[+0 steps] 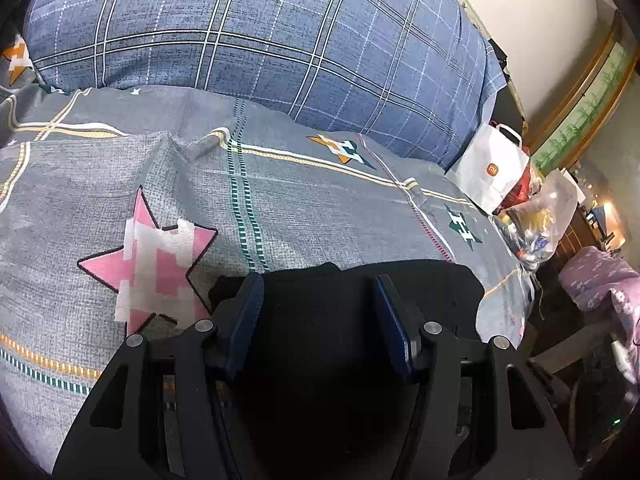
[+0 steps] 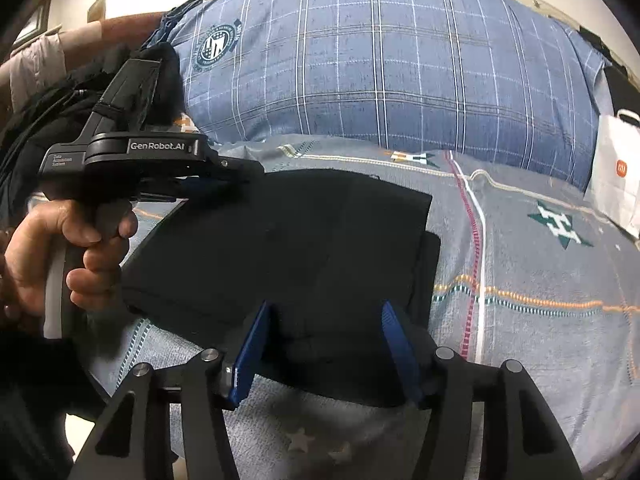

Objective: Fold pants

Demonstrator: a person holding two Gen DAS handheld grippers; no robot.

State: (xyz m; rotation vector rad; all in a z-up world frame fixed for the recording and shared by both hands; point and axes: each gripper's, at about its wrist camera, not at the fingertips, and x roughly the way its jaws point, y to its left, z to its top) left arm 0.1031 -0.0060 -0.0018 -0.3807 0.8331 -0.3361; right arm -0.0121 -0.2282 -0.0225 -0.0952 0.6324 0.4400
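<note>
The black pants [image 2: 280, 240] lie folded into a flat rectangle on the grey star-print bedsheet [image 2: 540, 264]. My right gripper [image 2: 326, 307] stands open over their near edge, with bunched black cloth between its blue pads [image 2: 250, 356] but not pinched. A hand holds my left gripper [image 2: 236, 176] at the pants' far left corner. In the left wrist view the left gripper [image 1: 318, 280] is open too, its jaws wide apart over the black pants [image 1: 440, 288], which fill the gap between them.
A large blue plaid pillow [image 2: 380, 72] lies across the back of the bed. A white paper bag [image 1: 492, 168] and a clear plastic bag [image 1: 536, 220] sit at the bed's right edge. A pink star patch [image 1: 156, 264] marks the sheet to the left.
</note>
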